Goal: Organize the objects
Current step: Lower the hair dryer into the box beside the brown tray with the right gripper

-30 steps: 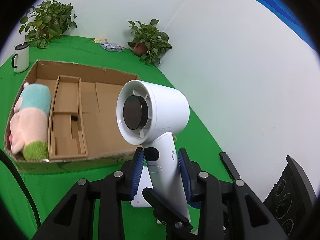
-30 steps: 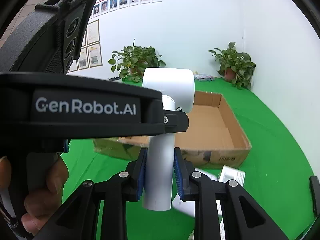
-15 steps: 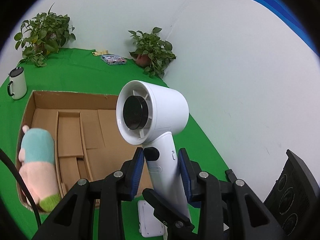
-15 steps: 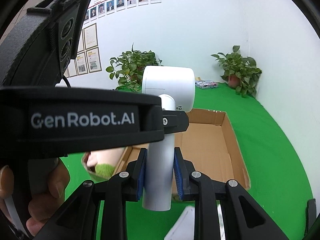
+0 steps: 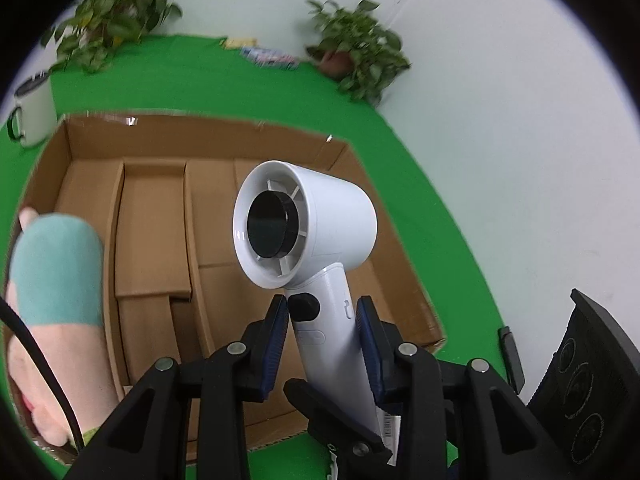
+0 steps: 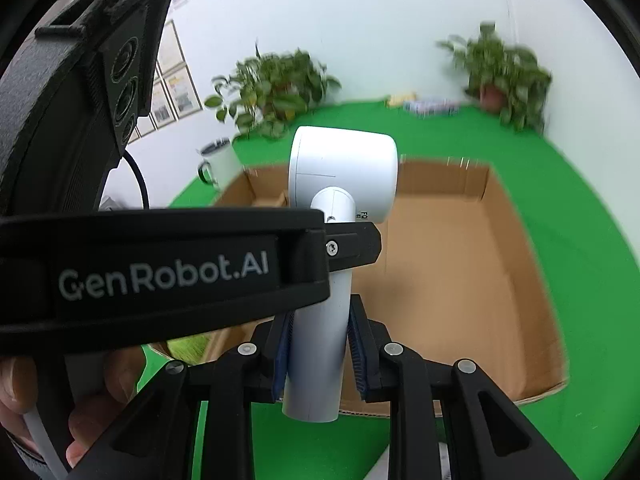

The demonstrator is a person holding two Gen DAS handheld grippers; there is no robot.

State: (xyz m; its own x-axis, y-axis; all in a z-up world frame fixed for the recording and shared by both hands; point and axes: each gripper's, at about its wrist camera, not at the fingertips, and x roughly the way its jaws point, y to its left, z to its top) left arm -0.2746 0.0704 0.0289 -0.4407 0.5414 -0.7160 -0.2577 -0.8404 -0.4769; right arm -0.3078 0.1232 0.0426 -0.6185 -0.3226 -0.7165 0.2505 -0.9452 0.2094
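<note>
Green-clothed counter (image 5: 208, 76) is sliding beneath; both claws, left (image 5: 322, 342) and right (image 6: 320, 350), are clamping the white hair dryer (image 5: 308, 232) handle, now carrying it over the cardboard box (image 6: 460, 264) — placement approaching.

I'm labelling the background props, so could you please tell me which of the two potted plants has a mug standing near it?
The left potted plant, at the far-left corner of the green cloth: the white mug stands just before it. The right potted plant by the wall has none.
</note>
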